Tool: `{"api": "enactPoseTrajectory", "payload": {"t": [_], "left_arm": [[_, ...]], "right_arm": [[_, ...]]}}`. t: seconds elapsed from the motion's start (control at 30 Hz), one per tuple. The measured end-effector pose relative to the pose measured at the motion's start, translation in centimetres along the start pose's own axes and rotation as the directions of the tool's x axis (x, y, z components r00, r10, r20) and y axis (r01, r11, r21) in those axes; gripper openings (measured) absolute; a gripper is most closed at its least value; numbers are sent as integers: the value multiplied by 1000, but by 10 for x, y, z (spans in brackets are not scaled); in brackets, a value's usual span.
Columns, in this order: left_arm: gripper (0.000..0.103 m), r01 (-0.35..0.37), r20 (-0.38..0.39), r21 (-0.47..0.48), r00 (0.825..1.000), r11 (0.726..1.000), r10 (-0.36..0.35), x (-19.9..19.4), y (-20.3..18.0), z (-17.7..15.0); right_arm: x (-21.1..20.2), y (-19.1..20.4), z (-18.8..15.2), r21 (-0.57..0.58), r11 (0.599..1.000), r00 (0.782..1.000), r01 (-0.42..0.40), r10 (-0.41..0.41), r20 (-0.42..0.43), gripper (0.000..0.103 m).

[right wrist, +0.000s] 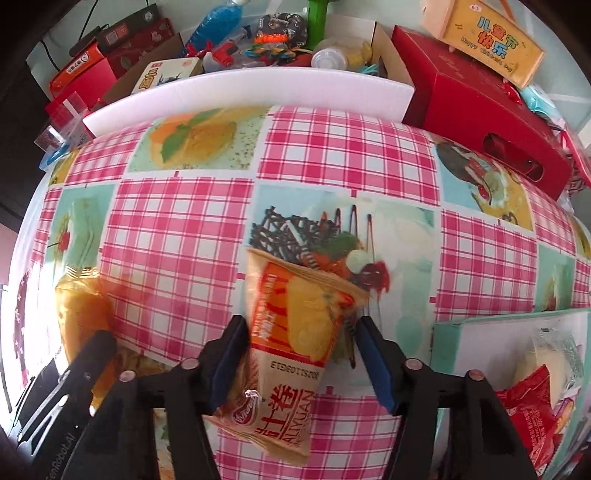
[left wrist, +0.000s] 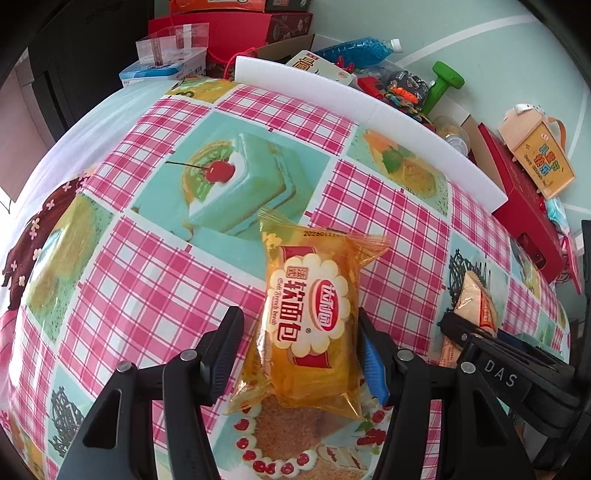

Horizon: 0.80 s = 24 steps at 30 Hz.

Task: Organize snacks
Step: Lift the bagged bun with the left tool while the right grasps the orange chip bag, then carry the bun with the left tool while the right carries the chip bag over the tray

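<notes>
- Fingers of the left tool (left wrist: 301, 347) stand on either side of the yellow bread packet (left wrist: 308, 321), its blue pad touching the packet's right edge and the dark left finger (left wrist: 221, 350) close at the other side; the grip looks closed on the packet, which lies flat on the counter (left wrist: 155, 280).
- Right tool (right wrist: 301, 354) straddles the orange roll packet (right wrist: 291, 347); both pads sit at the packet's sides, though whether they press it I cannot tell.
- The roll packet is tilted, its far end over the printed sundae square of the checked cloth, and it shows to the right of the bread packet in the left wrist view.
- The bread packet lies beside a printed cherry cake (left wrist: 229, 184) on the cloth, which sits beyond it.
- Right of the roll packet stands a pale green box (right wrist: 509, 332) holding a red packet (right wrist: 532, 417) and a clear one.
- Beyond both packets, a white foam strip (right wrist: 258, 92) runs along the counter's far edge.
- Behind that strip lie red boxes (right wrist: 480, 110), a blue bottle (right wrist: 218, 26), a green dumbbell (left wrist: 445, 83) and a yellow gift box (right wrist: 491, 40).
</notes>
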<state>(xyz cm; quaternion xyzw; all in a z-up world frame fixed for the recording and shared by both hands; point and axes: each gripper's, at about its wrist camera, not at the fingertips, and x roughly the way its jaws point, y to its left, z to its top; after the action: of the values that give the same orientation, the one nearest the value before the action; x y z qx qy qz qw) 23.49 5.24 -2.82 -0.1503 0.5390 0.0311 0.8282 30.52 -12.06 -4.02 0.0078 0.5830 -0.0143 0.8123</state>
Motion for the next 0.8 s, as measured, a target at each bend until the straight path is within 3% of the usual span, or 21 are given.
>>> {"api": "enactPoseTrajectory", "payload": {"t": [0.27, 0.57, 0.67, 0.8], "left_arm": [[46, -3, -4, 26, 1000, 1000, 3, 3, -19, -3], [44, 9, -20, 18, 1000, 1000, -9, 4, -28, -18], [43, 19, -32, 9, 999, 1000, -19, 2, -29, -25], [42, 20, -39, 3, 999, 1000, -20, -2, -32, -35]], "right_arm": [[-7, -1, -10, -17, 1000, 1000, -3, 3, 16, 52], [-16, -4, -18, -19, 1000, 1000, -4, 4, 8, 48], [-22, -4, -29, -12, 1000, 1000, -17, 17, 14, 40], [-32, -9, -46, 1, 999, 999, -41, 41, 25, 40]]}}
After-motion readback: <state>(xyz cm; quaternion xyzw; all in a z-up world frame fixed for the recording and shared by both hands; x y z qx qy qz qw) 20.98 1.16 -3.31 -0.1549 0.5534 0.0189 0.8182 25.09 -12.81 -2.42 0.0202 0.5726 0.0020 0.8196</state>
